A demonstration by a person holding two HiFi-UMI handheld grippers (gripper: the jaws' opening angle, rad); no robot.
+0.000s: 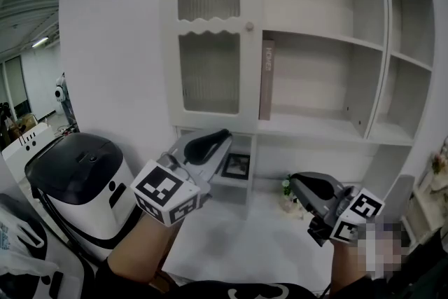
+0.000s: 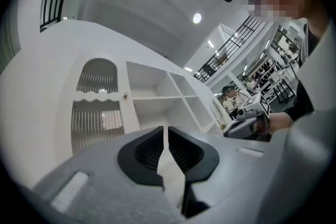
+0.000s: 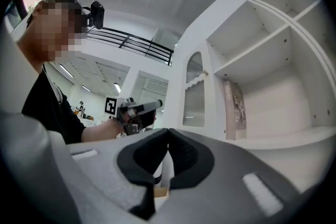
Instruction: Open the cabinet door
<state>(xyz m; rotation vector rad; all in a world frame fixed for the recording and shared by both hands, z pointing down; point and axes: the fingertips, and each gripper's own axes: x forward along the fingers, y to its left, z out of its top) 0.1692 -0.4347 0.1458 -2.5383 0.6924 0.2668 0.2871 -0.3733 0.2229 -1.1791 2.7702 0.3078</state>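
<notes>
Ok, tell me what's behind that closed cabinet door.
The cabinet door is shut. Its ribbed glass panes show only a pale blur, so whatever is inside cannot be made out. A book stands upright on the open shelf just right of it.

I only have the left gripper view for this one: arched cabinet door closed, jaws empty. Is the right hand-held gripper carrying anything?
Observer: No. The right hand-held gripper has its jaws together with nothing between them.
Operator: Is anything on the open shelves next to the door?
Observer: One book stands upright right beside the cabinet door.
Operator: And lower down?
Observer: A small framed picture sits in the low compartment beneath the door.
</notes>
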